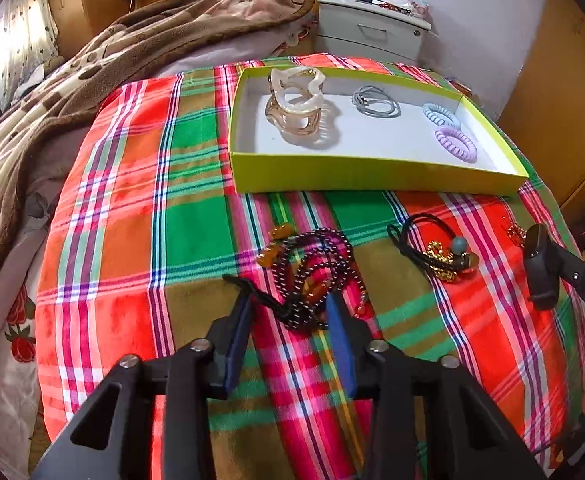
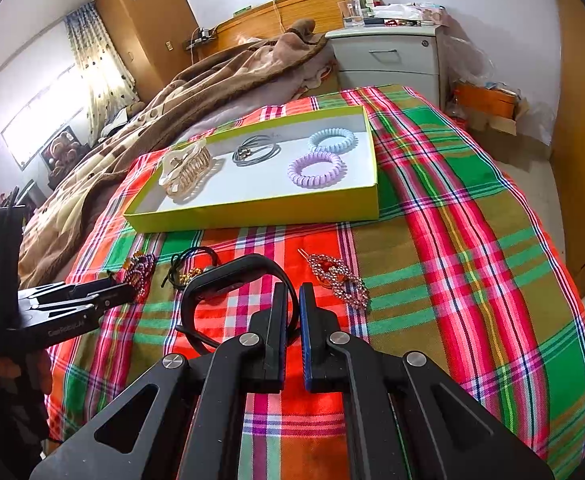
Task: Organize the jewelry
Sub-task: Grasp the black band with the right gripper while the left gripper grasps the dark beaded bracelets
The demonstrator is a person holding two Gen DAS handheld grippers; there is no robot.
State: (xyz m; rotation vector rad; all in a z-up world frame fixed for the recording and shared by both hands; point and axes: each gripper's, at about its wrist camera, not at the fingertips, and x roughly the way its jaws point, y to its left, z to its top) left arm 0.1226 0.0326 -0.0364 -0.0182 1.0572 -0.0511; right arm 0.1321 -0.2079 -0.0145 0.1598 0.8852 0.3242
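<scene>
Plaid cloth [image 1: 132,184] spread over the bed, w/ a shallow yellow-green box [image 1: 372,170] lying open on it. Inside the box: cream claw hair clip [image 1: 298,108] at its left end, grey hair ties [image 1: 374,105] mid, blue spiral hair tie [image 1: 438,114] and lilac spiral hair tie [image 1: 454,142] at the right end, touching each other.

Left gripper [image 1: 288,306] points down at the dark beaded necklace [image 1: 320,264], which lies in a heap on the cloth in front of the box along w/ amber beads [image 1: 270,258]. Jaws part open, one blue pad each side of the near end of the heap; pads not pressing on it. No earlier view, so nothing more on that.

Right gripper [image 2: 292,292] is closed down on a black wristband [image 2: 232,280], pinching the strap btwn its pads; the band loops out to the left, just above the cloth. In the left view the band shows at the right edge.

Still loose on the cloth: black cord w/ gold chain and a grey-blue bead [image 1: 440,254], btwn the necklace and the band; rhinestone hair clip [image 2: 338,276] just right of the right gripper's fingertips.

A hand [image 2: 8,368] holds the left gripper at the left edge of the right view.
</scene>
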